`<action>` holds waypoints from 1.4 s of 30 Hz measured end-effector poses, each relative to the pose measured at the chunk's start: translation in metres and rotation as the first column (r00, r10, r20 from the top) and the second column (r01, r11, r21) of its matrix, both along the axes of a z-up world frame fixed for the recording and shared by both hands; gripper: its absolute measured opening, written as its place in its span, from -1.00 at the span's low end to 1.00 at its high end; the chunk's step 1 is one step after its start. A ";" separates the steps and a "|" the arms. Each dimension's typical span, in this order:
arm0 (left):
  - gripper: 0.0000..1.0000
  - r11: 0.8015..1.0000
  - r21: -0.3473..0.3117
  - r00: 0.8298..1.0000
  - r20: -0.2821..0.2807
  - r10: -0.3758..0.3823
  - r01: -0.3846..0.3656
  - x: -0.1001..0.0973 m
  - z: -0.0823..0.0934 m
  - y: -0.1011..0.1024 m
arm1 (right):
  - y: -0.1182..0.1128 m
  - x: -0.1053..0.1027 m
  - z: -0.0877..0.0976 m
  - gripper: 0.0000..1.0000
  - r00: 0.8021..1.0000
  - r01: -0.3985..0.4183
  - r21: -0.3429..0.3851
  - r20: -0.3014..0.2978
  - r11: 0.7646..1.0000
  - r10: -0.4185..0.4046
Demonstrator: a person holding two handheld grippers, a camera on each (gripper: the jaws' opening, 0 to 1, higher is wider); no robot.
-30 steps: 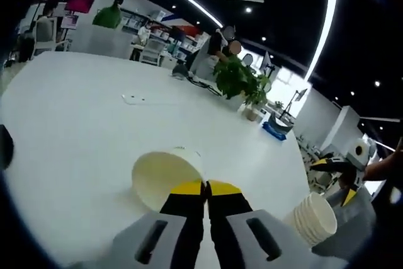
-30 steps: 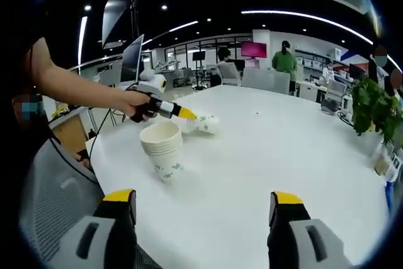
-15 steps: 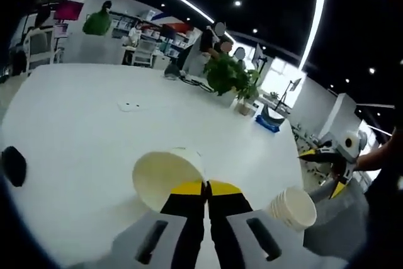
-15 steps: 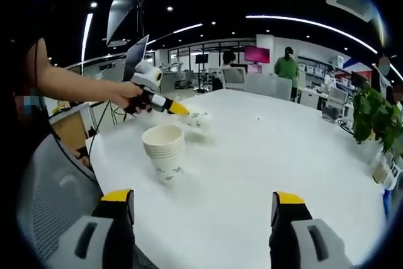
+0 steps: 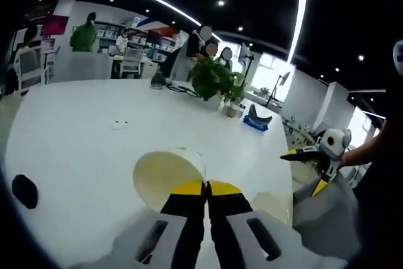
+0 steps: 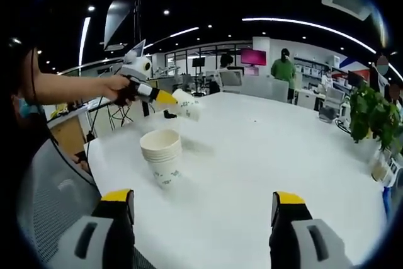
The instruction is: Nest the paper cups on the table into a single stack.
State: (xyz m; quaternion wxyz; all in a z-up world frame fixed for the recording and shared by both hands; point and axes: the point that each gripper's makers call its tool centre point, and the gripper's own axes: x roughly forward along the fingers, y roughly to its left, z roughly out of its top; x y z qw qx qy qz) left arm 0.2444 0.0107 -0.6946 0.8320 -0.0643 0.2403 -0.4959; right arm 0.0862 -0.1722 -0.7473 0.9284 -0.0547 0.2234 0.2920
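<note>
Now the left gripper (image 5: 206, 188) has its two yellow-tipped jaws pressed together on the rim of a single paper cup (image 5: 167, 177), whose open mouth faces the camera at lower centre of the left gripper view. Seen from the right gripper view, that cup (image 6: 189, 106) hangs tilted in the air at upper left, off the table (image 6: 264, 155), pinched by the left gripper (image 6: 171, 99) in a person's hand (image 6: 118, 87). Just below it, left of centre, the stack of cups (image 6: 162, 156) stands upright on the white tabletop, apart from the held cup. At the bottom of that view the right gripper (image 6: 204, 209) shows its jaws spread wide with nothing between them. A potted plant (image 6: 371, 121) sits at the right edge.
</note>
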 end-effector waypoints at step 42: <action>-1.00 0.970 0.195 0.968 0.177 -0.178 0.142 -0.076 0.104 0.010 | 0.006 -0.003 0.001 0.82 0.999 -0.035 -0.010 0.008 0.999 0.035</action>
